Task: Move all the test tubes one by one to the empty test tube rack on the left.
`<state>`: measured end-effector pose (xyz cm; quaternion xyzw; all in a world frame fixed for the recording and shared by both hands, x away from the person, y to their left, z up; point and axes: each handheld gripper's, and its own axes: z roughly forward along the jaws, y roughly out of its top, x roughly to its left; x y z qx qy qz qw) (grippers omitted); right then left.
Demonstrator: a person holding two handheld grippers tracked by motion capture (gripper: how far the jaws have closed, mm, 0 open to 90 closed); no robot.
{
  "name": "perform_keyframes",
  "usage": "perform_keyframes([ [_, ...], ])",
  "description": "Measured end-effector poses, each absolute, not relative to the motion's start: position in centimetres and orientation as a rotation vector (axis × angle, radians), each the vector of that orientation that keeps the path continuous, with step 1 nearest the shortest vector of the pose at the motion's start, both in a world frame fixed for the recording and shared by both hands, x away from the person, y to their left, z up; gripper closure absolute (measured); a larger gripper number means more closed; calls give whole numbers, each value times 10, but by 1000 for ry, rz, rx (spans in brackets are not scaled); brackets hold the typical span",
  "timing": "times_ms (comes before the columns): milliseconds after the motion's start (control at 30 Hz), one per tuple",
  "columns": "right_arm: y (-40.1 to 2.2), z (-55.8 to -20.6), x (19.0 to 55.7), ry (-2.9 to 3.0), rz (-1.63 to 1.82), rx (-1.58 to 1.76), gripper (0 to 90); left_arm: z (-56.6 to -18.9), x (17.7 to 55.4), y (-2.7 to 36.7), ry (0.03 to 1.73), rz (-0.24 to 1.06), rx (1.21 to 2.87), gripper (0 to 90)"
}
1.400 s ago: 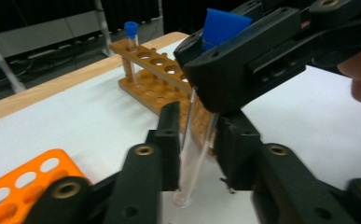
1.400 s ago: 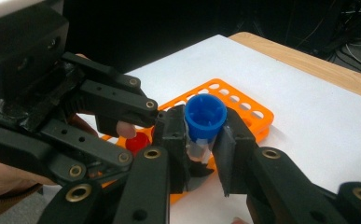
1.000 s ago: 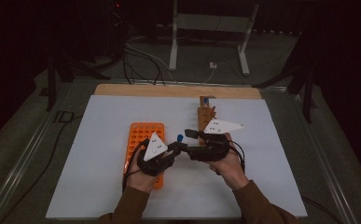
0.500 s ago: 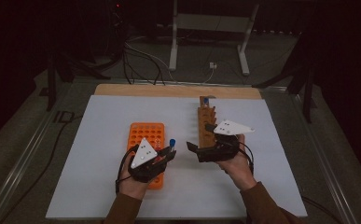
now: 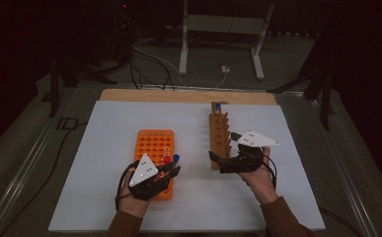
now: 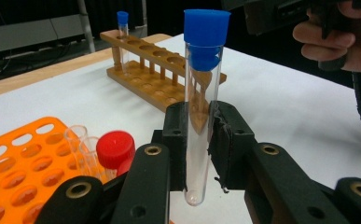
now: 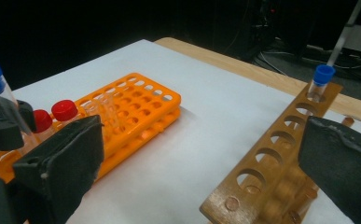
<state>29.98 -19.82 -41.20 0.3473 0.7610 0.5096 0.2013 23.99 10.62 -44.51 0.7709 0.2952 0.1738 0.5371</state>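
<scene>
One blue-capped tube (image 6: 121, 35) stood in the long wooden rack (image 5: 219, 138); beside the rack, the left gripper (image 6: 201, 140) clamped a second clear blue-capped tube (image 6: 201, 107), unplaced; the right gripper (image 7: 201, 154) gaped wide, having just opened, empty.

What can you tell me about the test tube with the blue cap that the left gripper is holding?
The blue-capped test tube is a clear, round-bottomed tube, seemingly glass or plastic and apparently empty, closed by a blue stopper. It stands upright, clamped at its lower half between the black pads of the left gripper, its rounded end hanging free below them. In the high view it sits at the near right corner of the orange rack.
</scene>
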Motion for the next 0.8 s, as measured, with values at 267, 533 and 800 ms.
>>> perform_keyframes([
  [267,-204,-414,298,2117,1425,993,6,-452,235,113,691,412,1845,770],
  [533,-207,-415,296,2110,1435,993,7,-459,231,124,704,422,1859,770],
  [800,-209,-415,295,2101,1440,994,7,-469,233,128,719,418,1879,770],
])
